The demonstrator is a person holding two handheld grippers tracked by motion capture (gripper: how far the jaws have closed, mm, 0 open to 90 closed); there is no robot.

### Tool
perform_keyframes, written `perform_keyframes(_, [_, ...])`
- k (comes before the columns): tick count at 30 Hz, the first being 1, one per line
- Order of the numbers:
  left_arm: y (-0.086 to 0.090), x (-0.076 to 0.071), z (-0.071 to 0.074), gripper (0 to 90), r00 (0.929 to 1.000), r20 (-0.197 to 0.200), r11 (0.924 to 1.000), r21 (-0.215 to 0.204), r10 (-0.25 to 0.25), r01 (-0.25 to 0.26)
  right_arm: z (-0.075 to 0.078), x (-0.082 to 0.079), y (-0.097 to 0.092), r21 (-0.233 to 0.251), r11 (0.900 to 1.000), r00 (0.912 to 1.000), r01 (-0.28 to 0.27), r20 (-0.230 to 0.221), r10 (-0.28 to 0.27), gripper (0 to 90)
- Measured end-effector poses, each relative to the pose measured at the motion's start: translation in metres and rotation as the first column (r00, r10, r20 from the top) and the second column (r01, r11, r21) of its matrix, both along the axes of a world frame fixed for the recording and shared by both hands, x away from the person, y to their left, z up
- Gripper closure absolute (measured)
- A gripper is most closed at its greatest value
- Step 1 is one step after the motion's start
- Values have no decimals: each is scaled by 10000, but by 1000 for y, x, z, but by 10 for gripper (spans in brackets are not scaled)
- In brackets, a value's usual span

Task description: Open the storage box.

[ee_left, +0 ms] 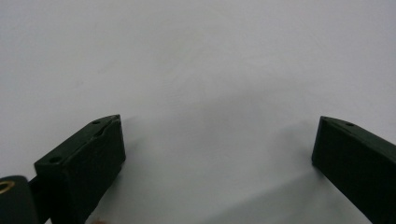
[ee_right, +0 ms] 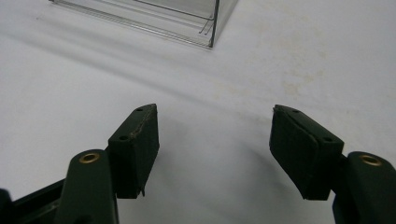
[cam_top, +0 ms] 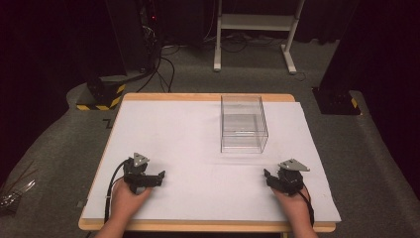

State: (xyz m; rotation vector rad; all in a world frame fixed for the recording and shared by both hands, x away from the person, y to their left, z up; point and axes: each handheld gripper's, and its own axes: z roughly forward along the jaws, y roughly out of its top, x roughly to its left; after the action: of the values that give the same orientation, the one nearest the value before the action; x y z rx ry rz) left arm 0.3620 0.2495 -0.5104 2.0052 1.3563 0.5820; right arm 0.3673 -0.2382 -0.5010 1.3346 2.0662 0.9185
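I hold left gripper (cam_top: 157,177) and right gripper (cam_top: 268,175) wide, empty, near desk's front edge. Risk: clear plastic box (cam_top: 243,124) slips or tips if nudged.

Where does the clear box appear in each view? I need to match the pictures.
High view: the clear box stands right of centre on the white sheet.
Left gripper view: not in this picture.
Right gripper view: its corner lies at the top, left of centre.
Shared landmark: the white sheet.
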Motion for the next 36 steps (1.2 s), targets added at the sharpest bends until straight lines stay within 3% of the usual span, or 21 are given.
perform_keyframes(36, [0, 0, 0, 28, 10000, 1, 10000, -14, 5, -5, 1, -2, -3, 337, 9994, 9997, -91, 215, 83, 380])
